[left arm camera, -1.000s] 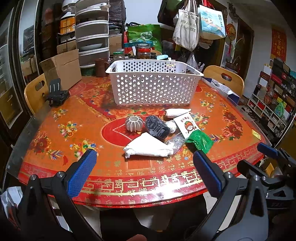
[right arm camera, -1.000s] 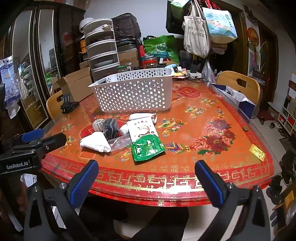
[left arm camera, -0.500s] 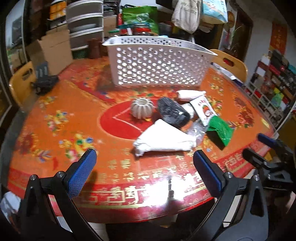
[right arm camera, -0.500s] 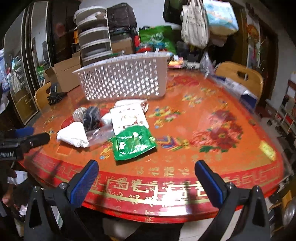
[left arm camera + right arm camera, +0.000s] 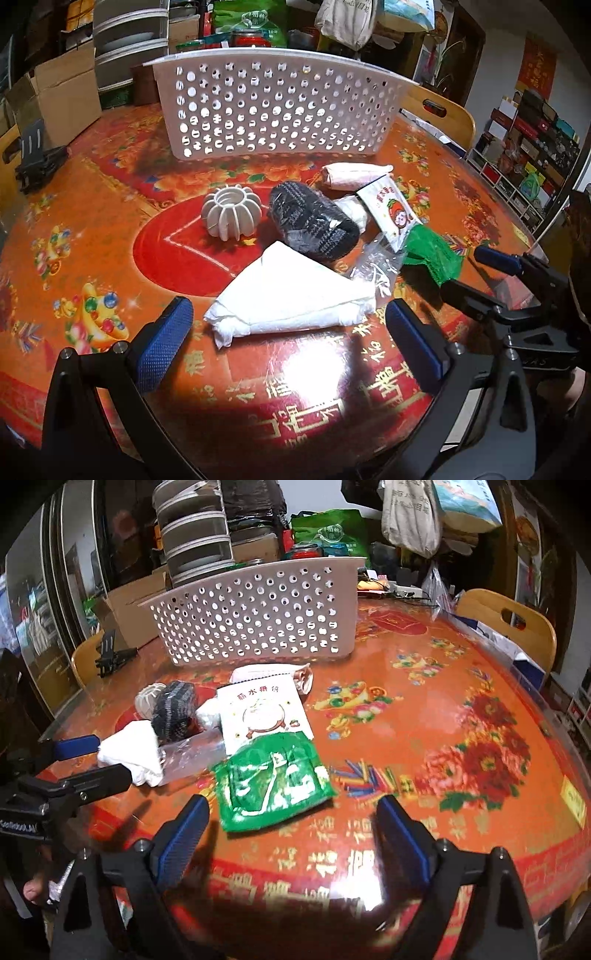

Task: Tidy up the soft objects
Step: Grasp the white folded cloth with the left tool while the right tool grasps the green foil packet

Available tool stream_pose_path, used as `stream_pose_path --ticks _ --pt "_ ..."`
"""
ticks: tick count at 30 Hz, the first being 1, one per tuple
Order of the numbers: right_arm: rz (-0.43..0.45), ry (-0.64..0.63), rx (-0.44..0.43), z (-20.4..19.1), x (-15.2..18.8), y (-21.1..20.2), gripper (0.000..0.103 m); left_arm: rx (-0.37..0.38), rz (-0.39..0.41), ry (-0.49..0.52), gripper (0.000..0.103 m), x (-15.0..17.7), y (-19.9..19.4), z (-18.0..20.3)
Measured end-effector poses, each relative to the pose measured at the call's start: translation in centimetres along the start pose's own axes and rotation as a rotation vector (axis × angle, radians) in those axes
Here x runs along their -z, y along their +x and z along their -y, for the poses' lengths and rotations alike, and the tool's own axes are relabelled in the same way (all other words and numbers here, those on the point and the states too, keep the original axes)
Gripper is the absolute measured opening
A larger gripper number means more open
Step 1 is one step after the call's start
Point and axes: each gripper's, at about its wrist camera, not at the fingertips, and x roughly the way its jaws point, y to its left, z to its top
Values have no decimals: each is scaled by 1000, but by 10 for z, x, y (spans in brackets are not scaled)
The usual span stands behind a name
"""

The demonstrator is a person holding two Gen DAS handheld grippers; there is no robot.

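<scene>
Left wrist view looks down over a red, flower-patterned table (image 5: 92, 229). Going from the left: a black stand (image 5: 35, 158) sits by the table edge, then a pale ribbed ring (image 5: 232, 215), a dark knitted bundle in clear wrap (image 5: 314, 225), a rolled pink cloth (image 5: 354, 175), a white printed packet (image 5: 391, 214) and a green packet (image 5: 432, 254), all huddled together in the middle. Nearest the camera lies a folded white cloth (image 5: 291, 299), with a crumpled clear bag (image 5: 376, 266) just beside its right corner. Behind the pile stands the white perforated basket (image 5: 277, 110); its wall faces me, so I cannot tell what is in it. The left gripper (image 5: 288, 332) hangs spread wide, the white cloth's near edge lying between its blue pads (image 5: 166, 339) without touching them.

From the right wrist view, the same pile sits left of centre and the basket (image 5: 258, 616) is behind it. The right gripper (image 5: 291, 834) hovers just short of the green packet (image 5: 273, 782), its jaws closing with nothing yet between them. The other tool reaches in from the left.
</scene>
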Motion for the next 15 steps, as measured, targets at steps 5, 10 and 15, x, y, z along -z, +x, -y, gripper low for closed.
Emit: stream_pose_path --ticks 5,10,15 --pt "4 -57 12 -8 -6 9 73 -2 -11 0 98 1 12 -1" --pt "-3 -94 35 -14 -9 14 71 -6 2 15 96 2 13 -2" --pt "-5 -92 25 -13 -12 16 69 2 8 14 95 0 14 -3"
